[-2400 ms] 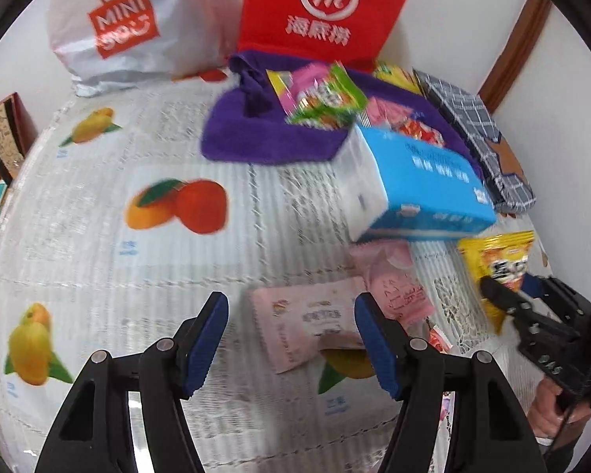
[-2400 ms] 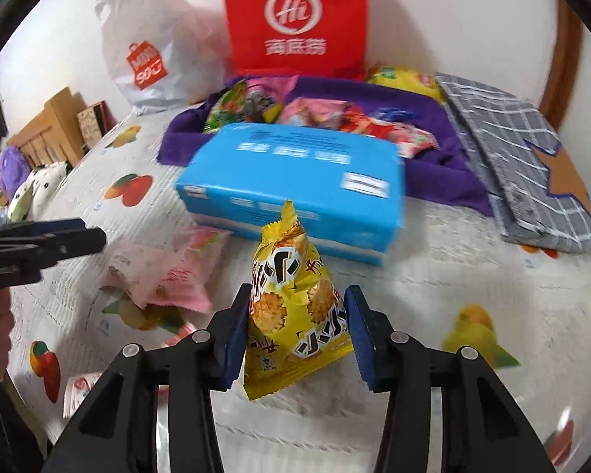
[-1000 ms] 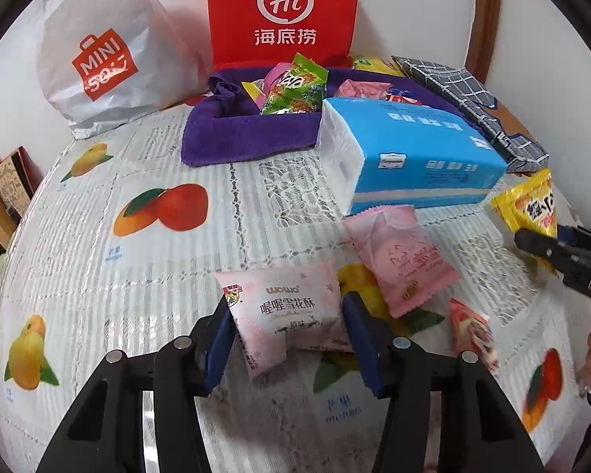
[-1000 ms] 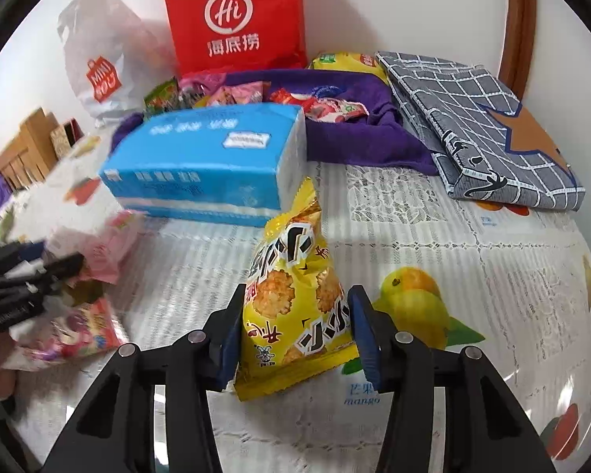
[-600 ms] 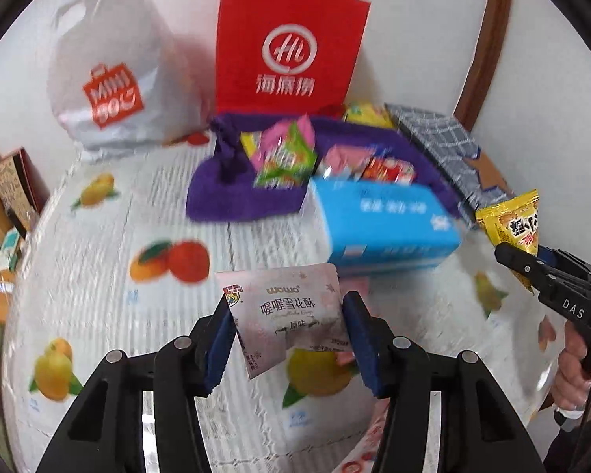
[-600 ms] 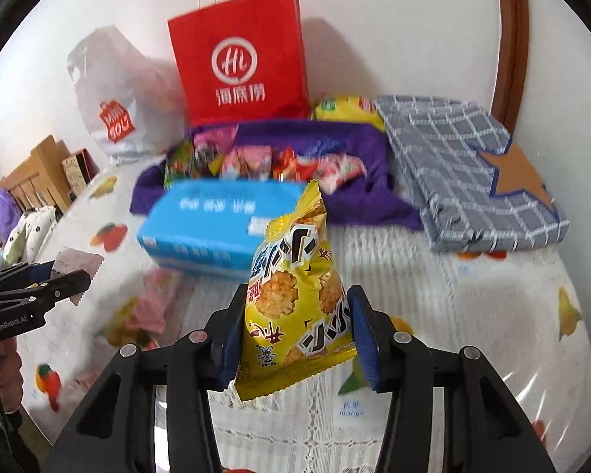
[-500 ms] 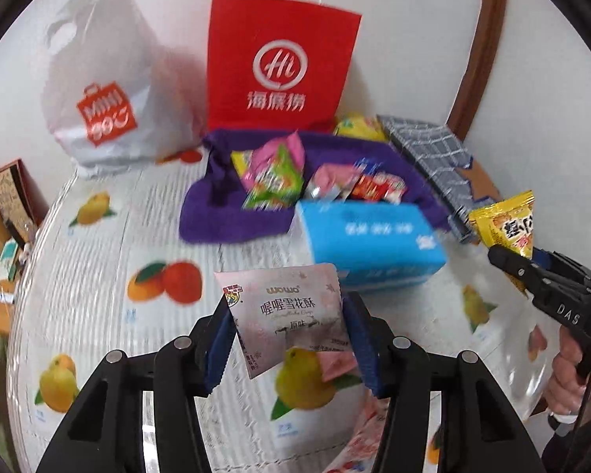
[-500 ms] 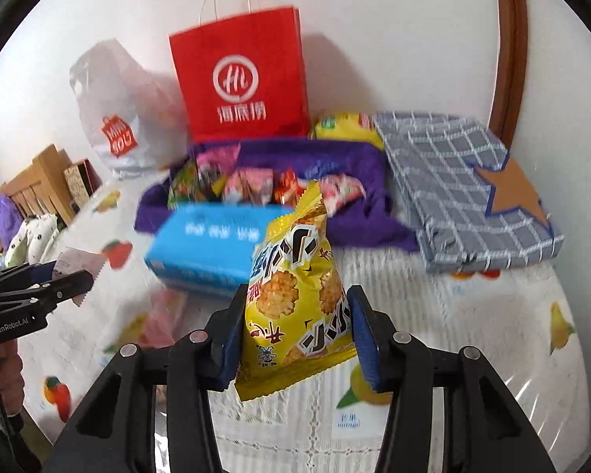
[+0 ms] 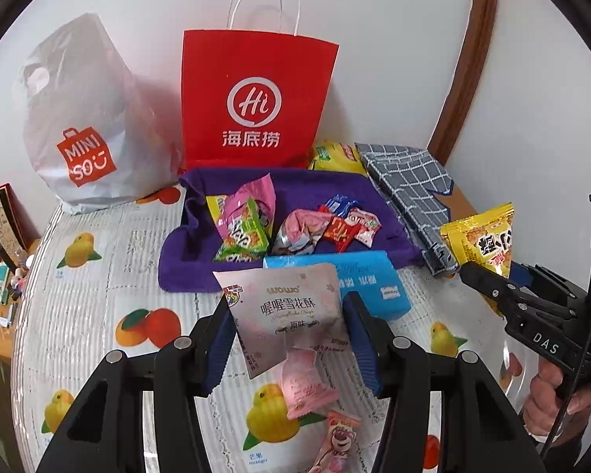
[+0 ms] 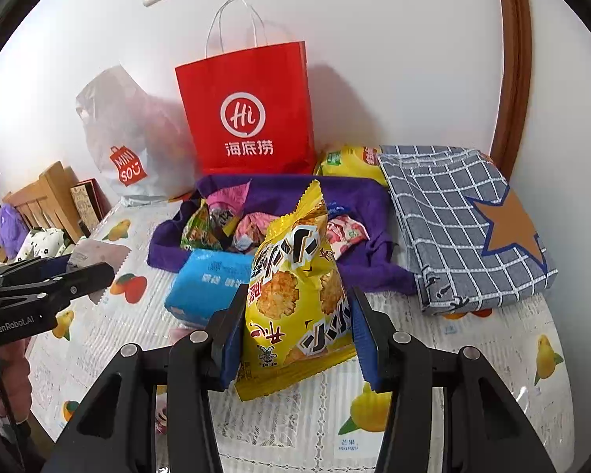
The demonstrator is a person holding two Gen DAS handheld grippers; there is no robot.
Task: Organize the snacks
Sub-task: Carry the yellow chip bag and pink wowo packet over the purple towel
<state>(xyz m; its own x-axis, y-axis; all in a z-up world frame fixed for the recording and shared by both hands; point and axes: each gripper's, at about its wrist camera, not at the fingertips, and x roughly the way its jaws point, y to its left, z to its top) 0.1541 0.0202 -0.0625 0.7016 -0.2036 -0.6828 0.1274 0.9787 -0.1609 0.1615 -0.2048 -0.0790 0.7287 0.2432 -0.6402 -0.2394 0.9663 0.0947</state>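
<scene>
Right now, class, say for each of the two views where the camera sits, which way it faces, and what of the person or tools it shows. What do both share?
Left wrist view: on the left tool, facing the wall; it grips a pale pink snack packet; the right tool and hand show.
Right wrist view: on the right tool, gripping a yellow cracker bag; the left tool shows.
Shared: red paper bag, purple cloth tray, blue tissue pack.
</scene>
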